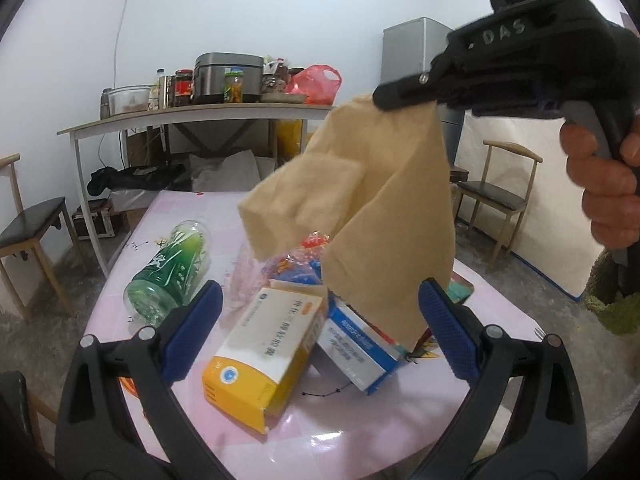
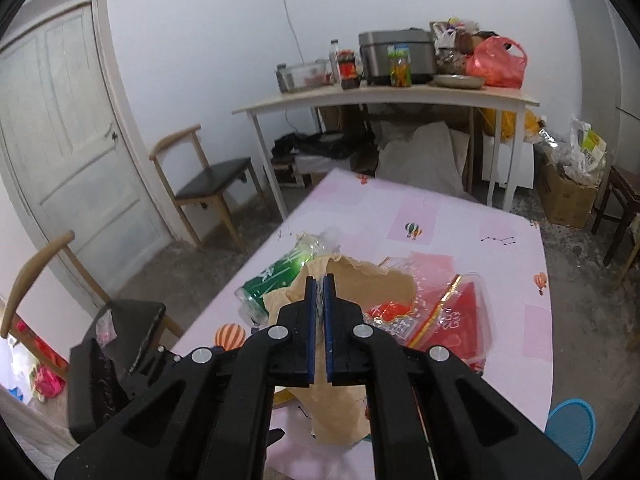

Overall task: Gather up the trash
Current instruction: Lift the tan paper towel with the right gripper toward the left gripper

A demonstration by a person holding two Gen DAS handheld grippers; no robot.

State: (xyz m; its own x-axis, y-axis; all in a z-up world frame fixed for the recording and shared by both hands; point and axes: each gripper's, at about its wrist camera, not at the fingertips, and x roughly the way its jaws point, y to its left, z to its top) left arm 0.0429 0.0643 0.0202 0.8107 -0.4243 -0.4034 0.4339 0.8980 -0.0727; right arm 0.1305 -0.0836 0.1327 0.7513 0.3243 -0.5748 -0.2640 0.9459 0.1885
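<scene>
Clearly light and floppy — brown paper bag (image 1: 384, 216) dangling above the counter (image 1: 360, 432), pinched at its top edge by fully closed right gripper (image 2: 319, 280); left gripper (image 1: 320, 332) agape, empty — best gripped at the rim.

Home dining room, rice cooker (image 2: 396, 54), fridge (image 1: 416, 48), pink-clothed table (image 2: 460, 216)

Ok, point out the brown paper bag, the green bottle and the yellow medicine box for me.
brown paper bag (image 1: 400, 216): left wrist view, on its hanging front panel.
green bottle (image 1: 172, 272): left wrist view, on the middle of its label, lying on its side.
yellow medicine box (image 1: 264, 352): left wrist view, on its white top face.
</scene>
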